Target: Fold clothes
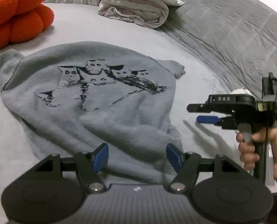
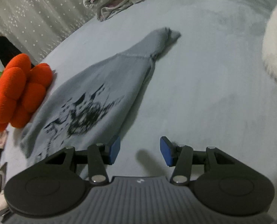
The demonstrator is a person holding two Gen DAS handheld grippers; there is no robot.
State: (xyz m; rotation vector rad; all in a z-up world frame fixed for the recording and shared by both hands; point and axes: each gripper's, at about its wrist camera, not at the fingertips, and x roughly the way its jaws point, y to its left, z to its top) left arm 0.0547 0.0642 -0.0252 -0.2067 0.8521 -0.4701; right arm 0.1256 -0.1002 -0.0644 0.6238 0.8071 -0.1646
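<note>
1. grey sweater with a black knit print lies spread on the pale bed; it is the landmark here.
2. left gripper hovers over the sweater's near hem, blue pads spread, nothing between them.
3. right gripper is off the sweater's right edge, above bare bed; its fingers are spread and empty, one pad just beside the cloth.
4. in the left wrist view a hand grips the right gripper's handle, right of the sweater.
5. orange cushion sits at the sweater's far left, touching its edge in the right wrist view.
6. folded quilt lies beyond the sweater, well apart.
</note>
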